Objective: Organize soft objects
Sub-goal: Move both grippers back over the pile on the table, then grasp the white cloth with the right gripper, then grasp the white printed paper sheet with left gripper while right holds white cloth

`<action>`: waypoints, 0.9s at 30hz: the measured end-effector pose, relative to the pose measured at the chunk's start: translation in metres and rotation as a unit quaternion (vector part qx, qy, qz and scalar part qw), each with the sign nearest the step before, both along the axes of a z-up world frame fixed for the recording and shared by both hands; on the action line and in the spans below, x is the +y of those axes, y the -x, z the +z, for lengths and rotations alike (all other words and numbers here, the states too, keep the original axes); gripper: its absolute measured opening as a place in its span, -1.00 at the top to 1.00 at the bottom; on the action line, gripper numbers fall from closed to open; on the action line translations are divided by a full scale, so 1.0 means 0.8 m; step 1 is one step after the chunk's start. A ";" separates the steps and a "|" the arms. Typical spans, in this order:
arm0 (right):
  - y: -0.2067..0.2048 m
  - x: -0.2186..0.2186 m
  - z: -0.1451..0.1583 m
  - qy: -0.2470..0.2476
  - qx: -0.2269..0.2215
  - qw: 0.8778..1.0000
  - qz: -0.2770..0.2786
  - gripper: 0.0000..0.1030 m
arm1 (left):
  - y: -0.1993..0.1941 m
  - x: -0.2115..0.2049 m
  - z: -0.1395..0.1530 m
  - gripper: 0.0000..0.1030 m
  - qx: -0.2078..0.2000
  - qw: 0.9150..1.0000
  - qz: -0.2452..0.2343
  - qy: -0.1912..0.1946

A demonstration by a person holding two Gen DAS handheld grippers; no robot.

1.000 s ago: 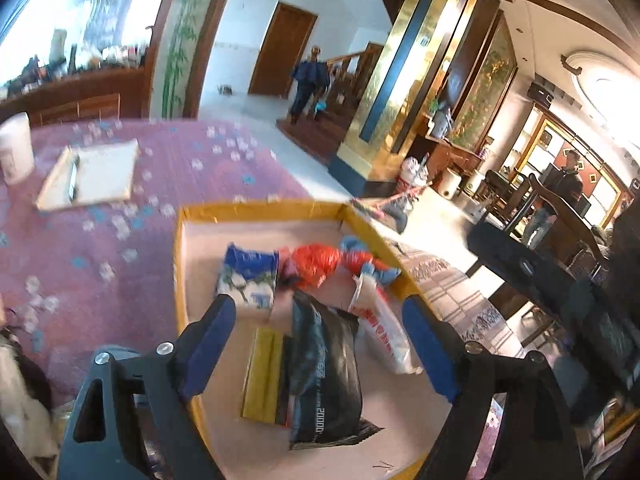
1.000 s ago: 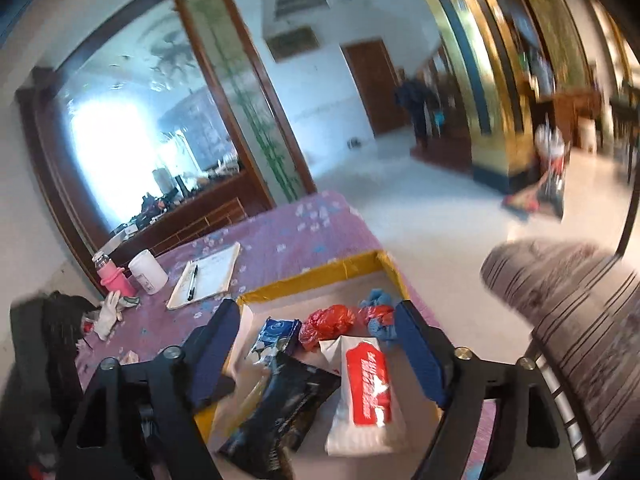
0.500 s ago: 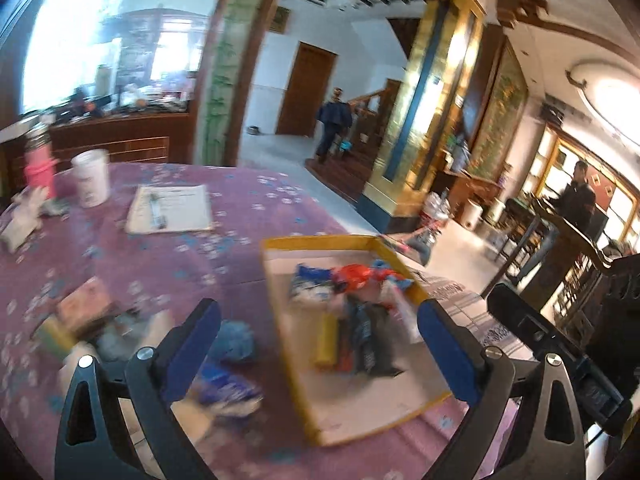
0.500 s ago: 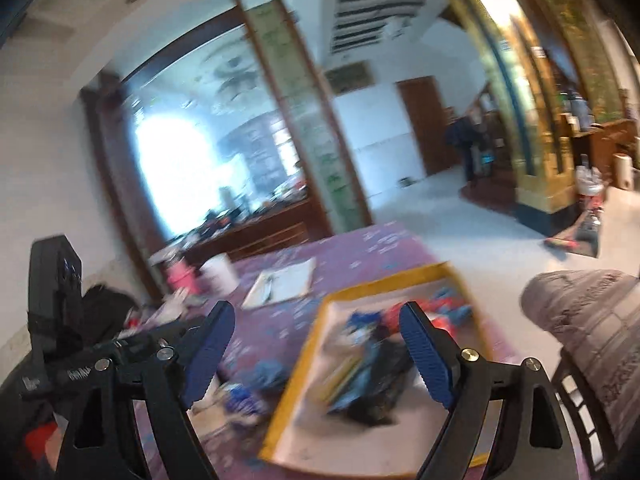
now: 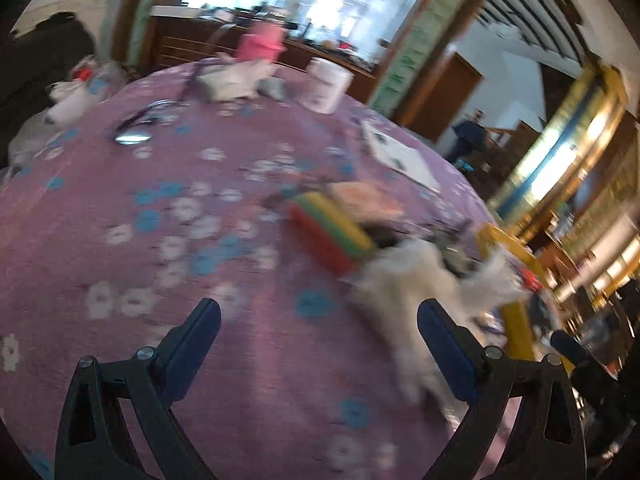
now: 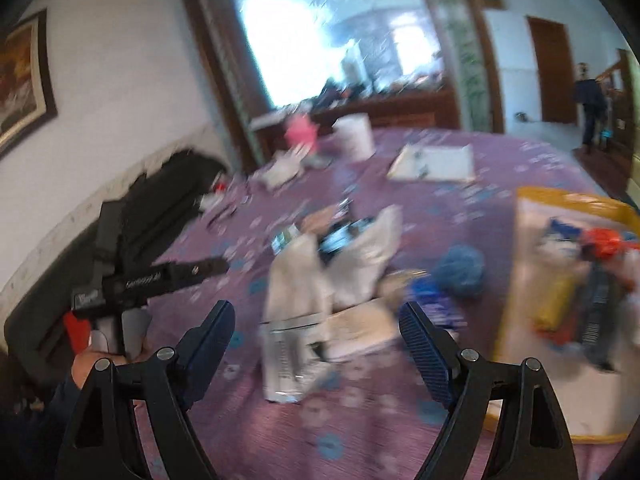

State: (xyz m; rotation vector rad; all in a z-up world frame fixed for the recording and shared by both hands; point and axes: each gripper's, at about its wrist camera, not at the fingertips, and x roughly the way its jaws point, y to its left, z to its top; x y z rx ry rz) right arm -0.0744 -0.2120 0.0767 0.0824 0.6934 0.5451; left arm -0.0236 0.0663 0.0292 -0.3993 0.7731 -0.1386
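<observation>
Left gripper (image 5: 318, 326) hanging spread, pinching nothing; white pouch (image 5: 416, 284) lying beside its right finger. Right gripper (image 6: 316, 322) gaping, empty (blurred); silver packets (image 6: 298, 304) lying just ahead, yellow-rimmed tray (image 6: 536, 196) sitting further right.

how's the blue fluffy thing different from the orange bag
The blue fluffy thing lies on the purple tablecloth, outside the yellow-rimmed tray; the orange bag is inside the tray, among other packets. The blue one looks fuzzy and rounded, the orange one crinkled. Both look soft.
</observation>
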 end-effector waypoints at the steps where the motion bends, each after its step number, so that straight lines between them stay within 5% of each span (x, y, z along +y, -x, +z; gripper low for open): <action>1: -0.010 0.016 -0.008 0.019 0.009 1.000 0.010 -0.70 | -0.001 0.006 -0.005 -0.91 0.001 1.000 0.008 0.003; 4: -0.033 0.048 -0.019 0.058 0.019 0.998 0.019 -0.70 | -0.005 0.018 -0.013 -0.91 0.004 0.999 0.009 0.038; 11: -0.085 0.101 -0.031 0.112 0.023 0.993 0.038 -0.65 | -0.005 0.023 -0.017 -0.91 0.007 0.999 0.018 0.036; 14: -0.105 0.120 -0.041 0.127 0.032 0.991 0.040 -0.47 | -0.005 0.024 -0.017 -0.91 0.006 0.999 0.021 0.039; 16: -0.115 0.126 -0.055 0.128 0.053 0.989 0.042 0.00 | -0.004 0.024 -0.017 -0.91 0.007 0.999 0.020 0.040; 17: -0.116 0.123 -0.057 0.122 0.054 0.991 0.032 0.55 | -0.004 0.024 -0.017 -0.91 0.008 0.999 0.019 0.041; 18: -0.114 0.119 -0.055 0.109 0.055 0.992 0.028 0.73 | -0.005 0.025 -0.018 -0.91 0.008 0.999 0.018 0.043; 24: -0.055 0.049 -0.010 -0.027 0.005 0.999 0.026 0.75 | -0.006 0.018 -0.018 -0.91 0.009 0.999 0.002 0.043; 27: -0.027 0.006 -0.004 -0.049 -0.001 0.999 0.005 0.75 | -0.004 0.003 -0.013 -0.91 -0.002 0.999 -0.034 0.041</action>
